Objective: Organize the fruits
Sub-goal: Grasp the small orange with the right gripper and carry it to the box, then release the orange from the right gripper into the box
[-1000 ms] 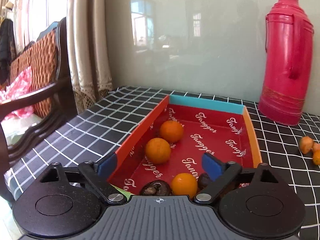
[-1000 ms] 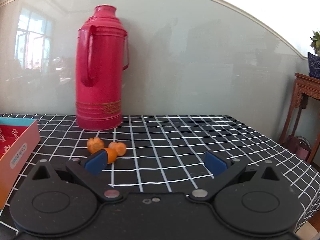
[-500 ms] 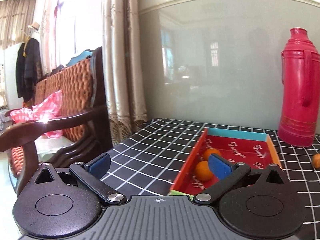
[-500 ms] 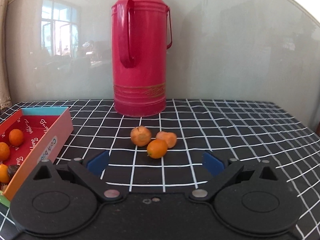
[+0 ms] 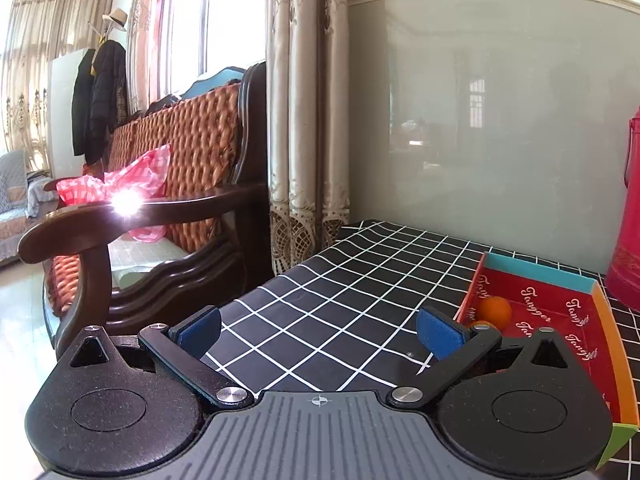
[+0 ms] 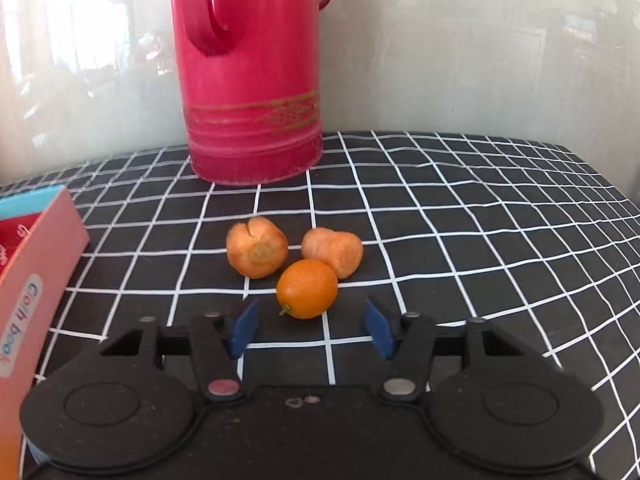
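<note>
Right gripper (image 6: 310, 330) lined up on small round orange fruit (image 6: 307, 288), jaws spread wide and empty.

Fruit resting on black white-grid tablecloth (image 6: 460, 216) just ahead of blue fingertips (image 6: 243, 327), touching two duller tan-orange wrinkled fruits (image 6: 257, 247) at 11 and 1 o'clock; tall red metal thermos flask (image 6: 250, 72) standing behind at 12. Approach set low and centred, probably to take the nearest fruit without knocking its neighbours. Left gripper (image 5: 318, 332) parked wide open over bare cloth, holding nothing, with red cardboard box tray (image 5: 610, 320) at 2 o'clock, orange fruit (image 5: 495, 309) inside, likely kept clear for the drop.
</note>
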Demonstrator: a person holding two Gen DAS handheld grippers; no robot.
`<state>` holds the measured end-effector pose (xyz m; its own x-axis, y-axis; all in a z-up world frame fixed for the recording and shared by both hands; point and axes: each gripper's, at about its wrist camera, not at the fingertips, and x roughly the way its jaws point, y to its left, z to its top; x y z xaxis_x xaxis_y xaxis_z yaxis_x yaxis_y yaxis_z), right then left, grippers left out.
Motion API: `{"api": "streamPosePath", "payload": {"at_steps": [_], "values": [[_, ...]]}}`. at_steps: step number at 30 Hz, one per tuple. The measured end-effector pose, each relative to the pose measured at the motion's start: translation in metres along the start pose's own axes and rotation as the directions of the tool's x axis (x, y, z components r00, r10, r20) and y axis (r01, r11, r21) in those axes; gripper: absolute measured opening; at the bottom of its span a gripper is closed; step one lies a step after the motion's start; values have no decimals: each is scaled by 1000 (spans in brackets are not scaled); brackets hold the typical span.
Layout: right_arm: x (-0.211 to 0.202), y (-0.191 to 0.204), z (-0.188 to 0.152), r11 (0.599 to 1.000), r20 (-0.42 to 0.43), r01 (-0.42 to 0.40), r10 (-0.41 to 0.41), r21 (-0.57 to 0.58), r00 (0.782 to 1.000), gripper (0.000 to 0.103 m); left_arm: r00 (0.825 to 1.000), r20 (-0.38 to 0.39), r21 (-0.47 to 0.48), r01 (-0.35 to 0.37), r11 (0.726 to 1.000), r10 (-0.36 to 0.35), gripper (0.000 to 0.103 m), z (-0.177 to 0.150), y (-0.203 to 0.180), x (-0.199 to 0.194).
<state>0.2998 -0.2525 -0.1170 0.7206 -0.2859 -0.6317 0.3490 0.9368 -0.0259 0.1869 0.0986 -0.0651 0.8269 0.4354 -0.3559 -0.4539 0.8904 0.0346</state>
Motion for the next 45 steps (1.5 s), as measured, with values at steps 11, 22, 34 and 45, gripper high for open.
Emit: {"api": "streamPosePath", "payload": {"at_steps": [11,22,34,45], "values": [[-11,7,-3,999,31,-35,36,-36,999,24,1000,-21,-1,3,1000,-3,103,-1,-5,3],[-61,36,-8,969,131,-211,228,-130,965,24,999,-34,-5,-3,1000,3,103,-2,-3,3],[-103,81,-21,794,137,-517,579,-320,804,24,998,-56,-22,-19,1000,18,103,-4,4,6],[-125,120,-47,671,30,-594,673,-444,739,26,998,-67,-14,-18,1000,17,103,-5,1,8]]}}
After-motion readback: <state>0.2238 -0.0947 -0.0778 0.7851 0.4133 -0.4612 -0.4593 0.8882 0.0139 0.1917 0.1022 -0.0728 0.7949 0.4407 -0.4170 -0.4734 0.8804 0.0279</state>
